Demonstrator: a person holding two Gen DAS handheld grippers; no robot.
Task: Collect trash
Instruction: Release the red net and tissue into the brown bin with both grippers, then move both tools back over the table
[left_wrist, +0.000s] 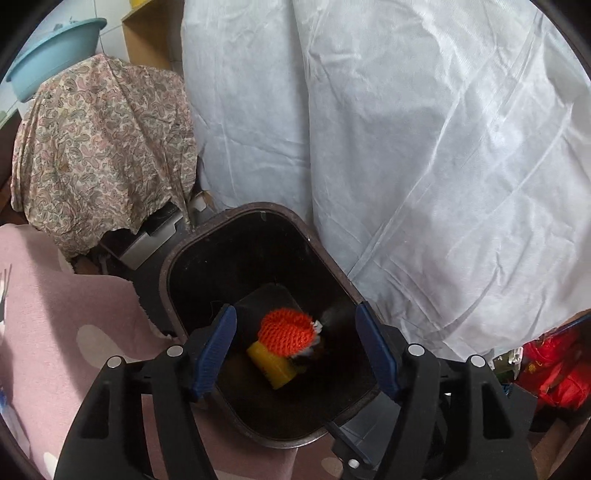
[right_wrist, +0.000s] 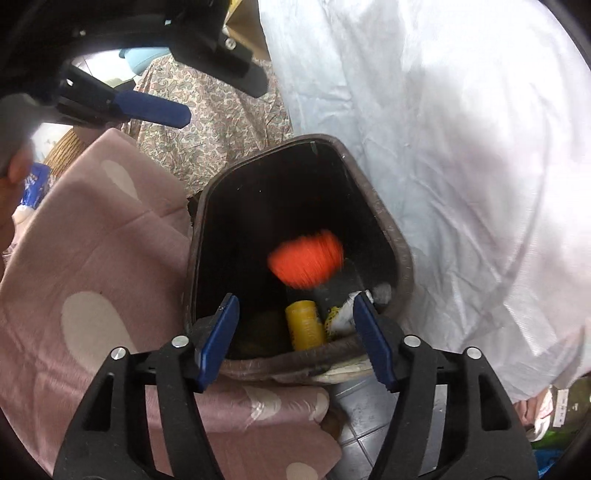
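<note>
Trash here is an orange knitted ball (left_wrist: 287, 332), and I see it inside the dark bin (left_wrist: 192, 243) just ahead of my left tool (left_wrist: 295, 354), above a yellow tube (left_wrist: 271, 365); in the right-wrist view it is blurred and seems to be mid-fall. Both tools, the right tool (right_wrist: 295, 332) too, stand open over the bin mouth with nothing between the pads. I judge the ball light, soft and squashy, not fragile or slippery, so a gentle pinch across its middle would hold it.
</note>
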